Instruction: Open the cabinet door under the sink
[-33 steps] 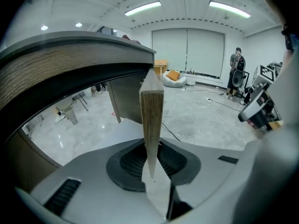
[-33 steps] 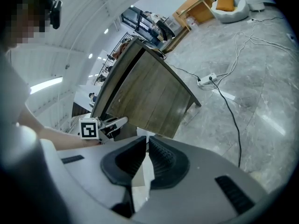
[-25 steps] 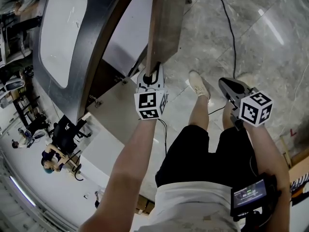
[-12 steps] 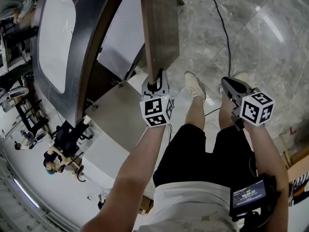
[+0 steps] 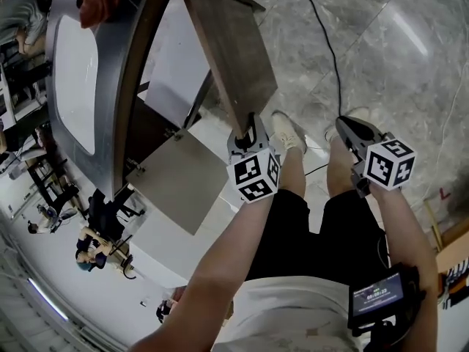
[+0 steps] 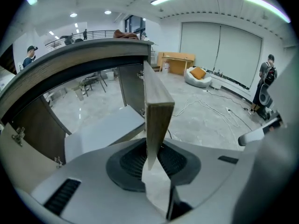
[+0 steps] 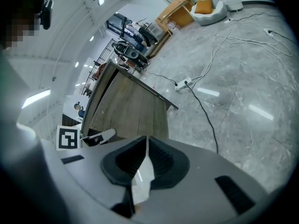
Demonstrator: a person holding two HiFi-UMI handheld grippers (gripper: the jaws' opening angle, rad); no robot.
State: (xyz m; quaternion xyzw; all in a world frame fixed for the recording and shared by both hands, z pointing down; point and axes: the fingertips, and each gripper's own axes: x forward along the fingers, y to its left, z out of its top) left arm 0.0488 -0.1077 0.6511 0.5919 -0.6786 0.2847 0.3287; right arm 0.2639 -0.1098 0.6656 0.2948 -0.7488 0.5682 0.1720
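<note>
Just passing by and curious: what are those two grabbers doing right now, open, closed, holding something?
Left gripper: closed on the cabinet door, gripping its edge.
Right gripper: closed, empty.

Clocked brown wood grain on the door, darker brown inside the cabinet. Saw a white sink in a grey counter. Noticed pale grey marble with faint veins for the floor, plus a black cable over it. Spotted light grey shells and black ribbed pads on the left gripper and right gripper, and white cubes with black square markers. Also caught black shorts and a cream shoe.
</note>
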